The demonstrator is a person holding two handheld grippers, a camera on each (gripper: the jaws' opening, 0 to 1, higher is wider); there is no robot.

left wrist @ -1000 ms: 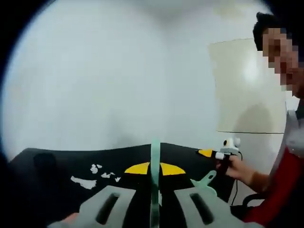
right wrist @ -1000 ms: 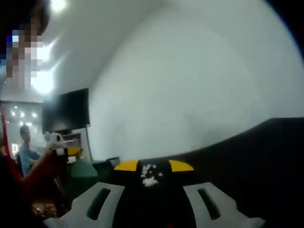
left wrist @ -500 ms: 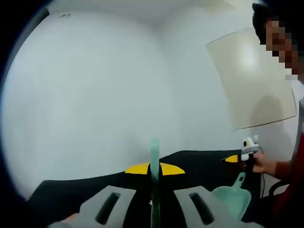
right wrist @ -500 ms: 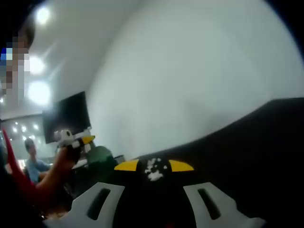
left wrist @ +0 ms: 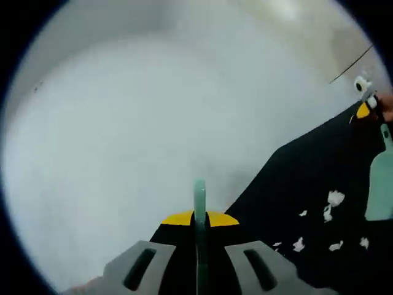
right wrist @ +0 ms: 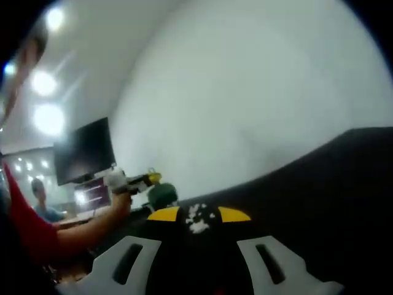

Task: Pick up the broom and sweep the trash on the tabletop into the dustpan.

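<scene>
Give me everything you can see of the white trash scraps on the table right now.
The small white crumpled scraps, paper-like, lie loose on the black tabletop, scattered in a patch at the lower right of the left gripper view. About half a dozen pieces, uneven in size. The pale green plastic dustpan sits just beside them; nothing touches them.

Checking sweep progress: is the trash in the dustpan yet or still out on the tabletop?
Still out. In the left gripper view, white scraps lie scattered on the black tabletop, beside the green dustpan, not in it.
</scene>
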